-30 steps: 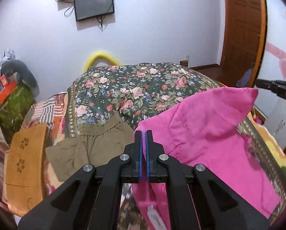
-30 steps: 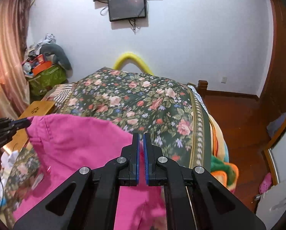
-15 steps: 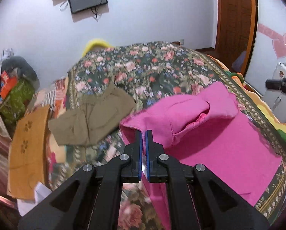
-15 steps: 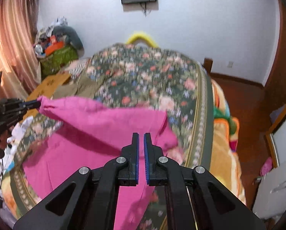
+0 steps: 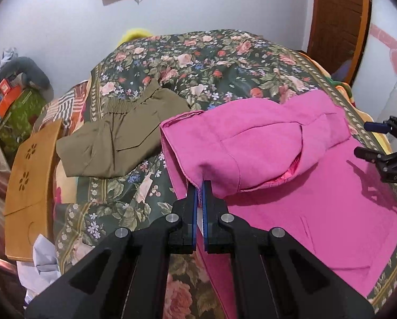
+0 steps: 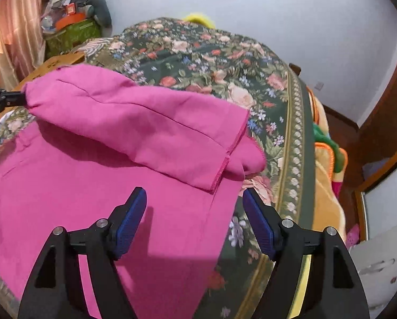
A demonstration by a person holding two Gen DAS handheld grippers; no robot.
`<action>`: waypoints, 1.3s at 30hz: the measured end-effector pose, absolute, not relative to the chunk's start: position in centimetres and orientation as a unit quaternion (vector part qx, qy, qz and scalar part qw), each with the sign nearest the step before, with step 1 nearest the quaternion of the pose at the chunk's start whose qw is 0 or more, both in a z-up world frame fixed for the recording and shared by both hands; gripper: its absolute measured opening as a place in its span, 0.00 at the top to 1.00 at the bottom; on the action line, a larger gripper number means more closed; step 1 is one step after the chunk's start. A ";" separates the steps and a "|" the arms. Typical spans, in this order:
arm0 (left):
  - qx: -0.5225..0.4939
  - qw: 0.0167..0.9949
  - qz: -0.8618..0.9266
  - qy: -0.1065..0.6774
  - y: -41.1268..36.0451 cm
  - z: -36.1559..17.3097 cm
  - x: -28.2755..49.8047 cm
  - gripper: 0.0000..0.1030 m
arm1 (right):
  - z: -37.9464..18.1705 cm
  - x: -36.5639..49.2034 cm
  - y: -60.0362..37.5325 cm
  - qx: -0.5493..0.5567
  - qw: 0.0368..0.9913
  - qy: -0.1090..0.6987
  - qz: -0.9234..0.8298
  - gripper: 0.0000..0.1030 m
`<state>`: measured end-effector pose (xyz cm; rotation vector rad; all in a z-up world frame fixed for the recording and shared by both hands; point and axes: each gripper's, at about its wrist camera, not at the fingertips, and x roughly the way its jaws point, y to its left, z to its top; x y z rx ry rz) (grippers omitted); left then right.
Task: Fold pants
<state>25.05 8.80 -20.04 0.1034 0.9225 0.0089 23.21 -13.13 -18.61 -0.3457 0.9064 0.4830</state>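
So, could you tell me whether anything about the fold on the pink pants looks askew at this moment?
Yes. The folded-over part of the pink pants lies slanted and puffed up, its hem not lined up with the layer beneath. The left gripper is shut on one corner, while the right gripper is opening with nothing pinched.

The pink pants (image 5: 291,186) lie spread on the floral bedspread (image 5: 211,61), a bright magenta woven cloth with stitched seams and an overlocked hem edge. The lower layer lies flat on the bed; an upper portion is folded over it and sags in a loose, puffed fold, not yet flat. One corner of that fold is pinched and lifted at the near left side; at the opposite side the hemmed corner (image 6: 225,164) lies free on the layer beneath, its edge slightly curled. Part of the fabric runs toward the bed's near edge
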 end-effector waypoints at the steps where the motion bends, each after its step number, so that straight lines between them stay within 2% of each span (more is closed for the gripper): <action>1: 0.050 0.894 0.006 0.445 8.9 -20.2 25.5 0.97 | -19.1 24.1 -13.0 -0.162 0.855 0.438 0.227 0.31; 6: 0.050 0.896 0.006 0.442 9.4 -20.5 26.8 0.97 | -20.4 26.5 -14.0 -0.081 0.833 0.488 0.249 0.33; 7: 0.050 0.896 0.005 0.440 9.5 -20.5 27.0 0.97 | -20.5 26.6 -14.1 -0.070 0.833 0.490 0.248 0.36; 9: 0.050 0.898 0.003 0.438 9.5 -20.7 27.3 0.97 | -20.8 27.2 -14.4 -0.051 0.832 0.494 0.247 0.51; 10: 0.051 0.898 0.002 0.437 9.5 -20.8 27.4 0.97 | -20.9 27.5 -14.6 -0.037 0.830 0.497 0.250 0.53; 12: 0.053 0.898 0.002 0.437 9.5 -21.0 27.7 0.97 | -20.9 27.4 -14.8 -0.020 0.829 0.495 0.259 0.70; 15: 0.055 0.898 0.004 0.437 9.5 -21.2 27.9 0.97 | -20.6 27.1 -14.8 -0.011 0.833 0.487 0.262 0.90; 20: 0.049 0.903 0.009 0.426 9.7 -19.9 27.5 0.97 | -18.7 26.0 -15.0 -0.012 0.842 0.470 0.266 0.94; 32: 0.052 0.925 -0.011 0.377 7.7 -13.1 21.9 0.97 | -10.6 22.1 -17.1 -0.014 0.875 0.405 0.266 0.97; 39: 0.051 0.918 -0.022 0.393 6.3 -13.6 18.8 0.97 | -9.4 19.1 -19.2 -0.008 0.878 0.401 0.260 0.97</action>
